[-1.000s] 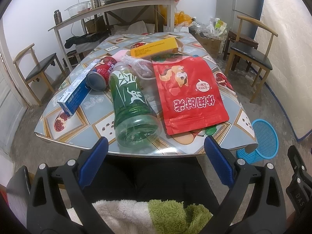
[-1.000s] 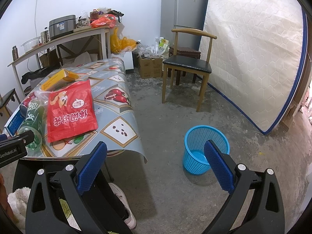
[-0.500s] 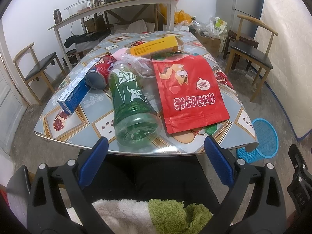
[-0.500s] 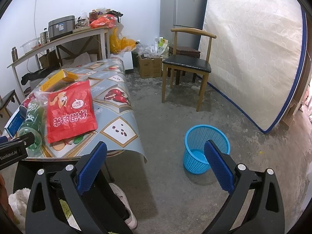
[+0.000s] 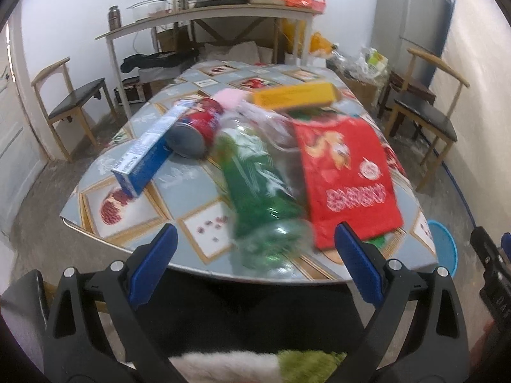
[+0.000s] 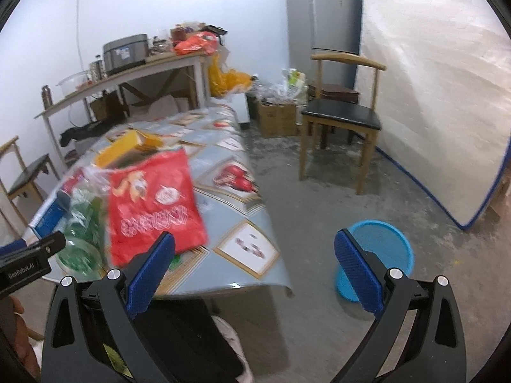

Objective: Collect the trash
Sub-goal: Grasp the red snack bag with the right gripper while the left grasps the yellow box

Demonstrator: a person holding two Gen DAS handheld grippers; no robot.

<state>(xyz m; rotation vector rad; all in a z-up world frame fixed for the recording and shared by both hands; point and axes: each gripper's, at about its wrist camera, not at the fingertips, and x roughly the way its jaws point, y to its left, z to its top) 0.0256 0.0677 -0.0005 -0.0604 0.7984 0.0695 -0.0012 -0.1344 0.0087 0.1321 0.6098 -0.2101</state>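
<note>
Trash lies on the patterned table [image 5: 204,229]: a green plastic bottle [image 5: 258,191] on its side, a red snack bag [image 5: 348,175], a red can [image 5: 198,131], a blue and white box [image 5: 150,153], a yellow box [image 5: 293,97] and a clear plastic bag [image 5: 265,124]. My left gripper [image 5: 255,265] is open and empty just short of the table's near edge, in line with the bottle's base. My right gripper [image 6: 255,268] is open and empty to the right, between the table corner and a blue mesh bin [image 6: 380,255] on the floor. The red bag [image 6: 153,204] also shows in the right wrist view.
A wooden chair [image 6: 341,121] stands right of the table, another [image 5: 73,102] to the left. A cluttered side table [image 5: 204,16] stands at the back wall. A fridge [image 6: 322,25] and a leaning mattress [image 6: 440,95] are at the right. Boxes and bags [image 6: 278,102] lie by the fridge.
Both grippers have moved forward towards the table; the views are blurred with motion. Both stay open and empty. The trash on the table has not moved.
</note>
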